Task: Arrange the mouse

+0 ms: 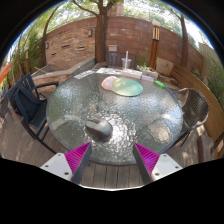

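A brick wall (100,35) and a tree trunk (102,28) close off the far side of a patio. In front of them stands a round glass table (150,120) with chairs around it, one dark chair (25,100) at the near left and another chair (200,105) at the right. On the far part of the tabletop lie pale green plates (126,87).

The mouse (98,128) sits on the near part of the glass, just ahead of the left finger and well short of the plates. It looks greyish; its long axis seems to run from near right to far left, though which end is the front I cannot tell.

The gripper (112,158) hangs spread and empty, its fingers (76,157) apart with nothing between them.

The main risk, as I judge it, is the slick glass: an off-centre closure could skid or spin the mouse, since it lies left of the gap.
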The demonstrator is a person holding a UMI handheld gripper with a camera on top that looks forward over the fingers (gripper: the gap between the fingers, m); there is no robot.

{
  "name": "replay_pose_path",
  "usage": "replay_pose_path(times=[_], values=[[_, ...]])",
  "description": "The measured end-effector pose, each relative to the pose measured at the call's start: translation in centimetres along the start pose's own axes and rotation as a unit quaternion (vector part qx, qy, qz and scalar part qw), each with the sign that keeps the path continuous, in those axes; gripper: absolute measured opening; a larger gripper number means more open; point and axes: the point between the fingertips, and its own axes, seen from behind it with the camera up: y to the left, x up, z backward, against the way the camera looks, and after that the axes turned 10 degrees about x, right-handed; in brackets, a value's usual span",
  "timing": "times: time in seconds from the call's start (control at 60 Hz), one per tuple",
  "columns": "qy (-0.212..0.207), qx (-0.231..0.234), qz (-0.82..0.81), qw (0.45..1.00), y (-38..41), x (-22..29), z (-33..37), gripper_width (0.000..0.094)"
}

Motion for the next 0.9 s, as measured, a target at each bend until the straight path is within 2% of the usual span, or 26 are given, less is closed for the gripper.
replay_pose_path(times=[0.133, 0.4, 0.533, 0.617, 0.767, 0.9], values=[[0.001, 0.008, 0.005, 1.0, 1.6, 1.8, -5.0, 0.0852], [-0.013, -0.021, 0.023, 0.999, -0.4, 6.3, -10.7, 0.084], [-0.004, -0.024, 0.004, 1.0, -1.4, 6.6, -12.3, 0.0728], [-0.005, 0.001, -0.015, 1.0, -0.3, 6.6, -12.8, 0.05], [0.001, -0.004, -0.015, 1.0, -0.2, 6.7, -12.7, 0.0407], [0.008, -0.013, -0.02, 1.0, -0.5, 7.1, -12.2, 0.0361]])
